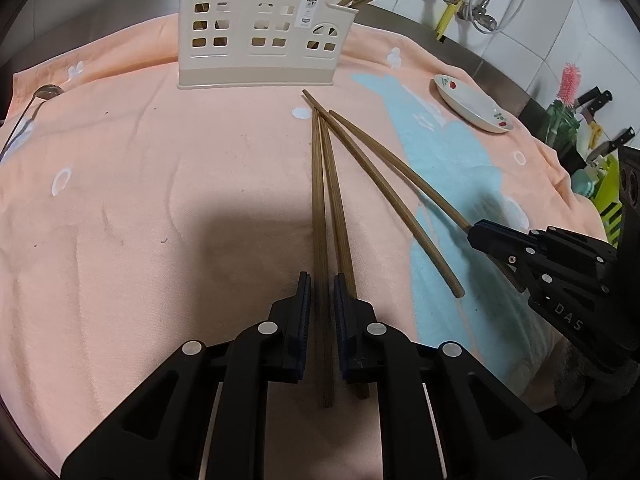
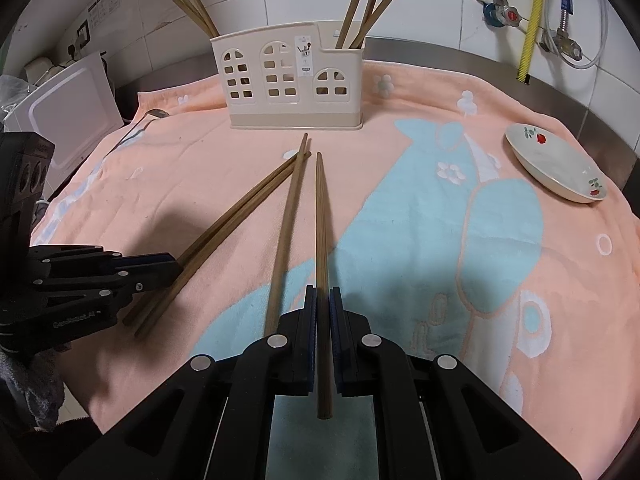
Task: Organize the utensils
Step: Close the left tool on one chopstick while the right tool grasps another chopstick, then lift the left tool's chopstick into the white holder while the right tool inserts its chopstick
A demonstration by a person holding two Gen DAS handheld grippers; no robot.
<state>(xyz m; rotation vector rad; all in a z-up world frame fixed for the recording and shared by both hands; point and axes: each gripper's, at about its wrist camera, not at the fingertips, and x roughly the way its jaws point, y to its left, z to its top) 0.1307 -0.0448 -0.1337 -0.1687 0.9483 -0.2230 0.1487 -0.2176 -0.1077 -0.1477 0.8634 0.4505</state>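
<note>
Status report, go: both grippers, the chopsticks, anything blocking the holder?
Left gripper straddling one chopstick, narrow gap showing. Right gripper around another chopstick, nearly closed. Two more loose on the towel. Path to holder clear.

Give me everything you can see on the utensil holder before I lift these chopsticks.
The utensil holder is cream plastic, shaped like a row of houses with arched window cut-outs, a darker beige base and a small label on the front. It stands upright on the peach towel near the tiled wall. Its right end is lower. Chopsticks already lean out of both ends. Neither gripper touches it.
</note>
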